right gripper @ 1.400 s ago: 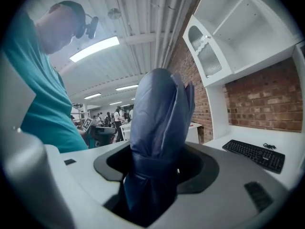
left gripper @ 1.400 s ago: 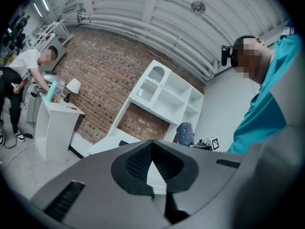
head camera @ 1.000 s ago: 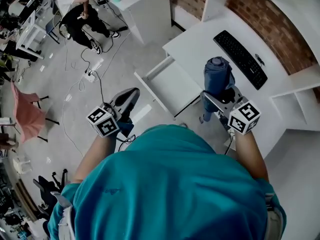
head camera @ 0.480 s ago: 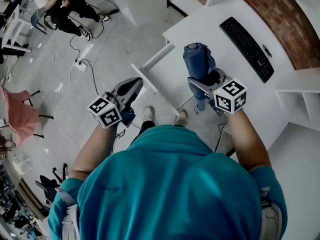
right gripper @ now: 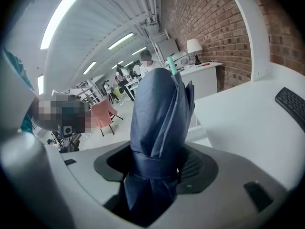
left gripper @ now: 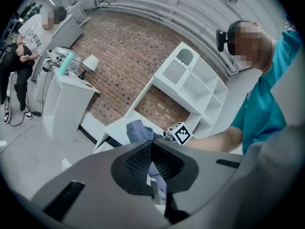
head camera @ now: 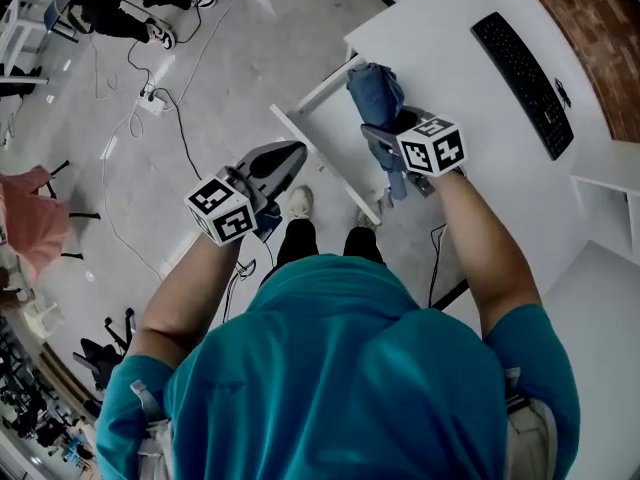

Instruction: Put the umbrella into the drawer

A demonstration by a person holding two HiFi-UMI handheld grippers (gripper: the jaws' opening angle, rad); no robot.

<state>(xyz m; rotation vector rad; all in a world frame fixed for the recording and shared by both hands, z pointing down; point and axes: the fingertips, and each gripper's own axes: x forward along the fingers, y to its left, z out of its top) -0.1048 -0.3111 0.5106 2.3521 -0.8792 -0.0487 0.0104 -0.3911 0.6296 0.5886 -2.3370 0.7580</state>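
My right gripper [head camera: 388,136] is shut on a folded blue umbrella [head camera: 374,90], which sticks out past the jaws and hangs over the open white drawer [head camera: 316,154] pulled out from the white desk [head camera: 450,48]. In the right gripper view the umbrella [right gripper: 159,123] stands upright between the jaws, strap wrapped round it, with my right gripper [right gripper: 155,168] clamped on its lower part. My left gripper [head camera: 288,156] hovers over the floor left of the drawer, shut on nothing. In the left gripper view the jaws of that left gripper [left gripper: 152,149] meet, and beyond them shows the umbrella [left gripper: 137,130].
A black keyboard [head camera: 525,68] lies on the desk to the right. White shelving [head camera: 610,198] stands at the far right. The person's shoes [head camera: 298,203] are just below the drawer front. Cables and a power strip [head camera: 150,103] cross the floor; a pink chair [head camera: 25,218] stands left.
The right gripper has carried the umbrella leftward from above the desk edge to above the open drawer. The left gripper has drifted slightly right, still shut.
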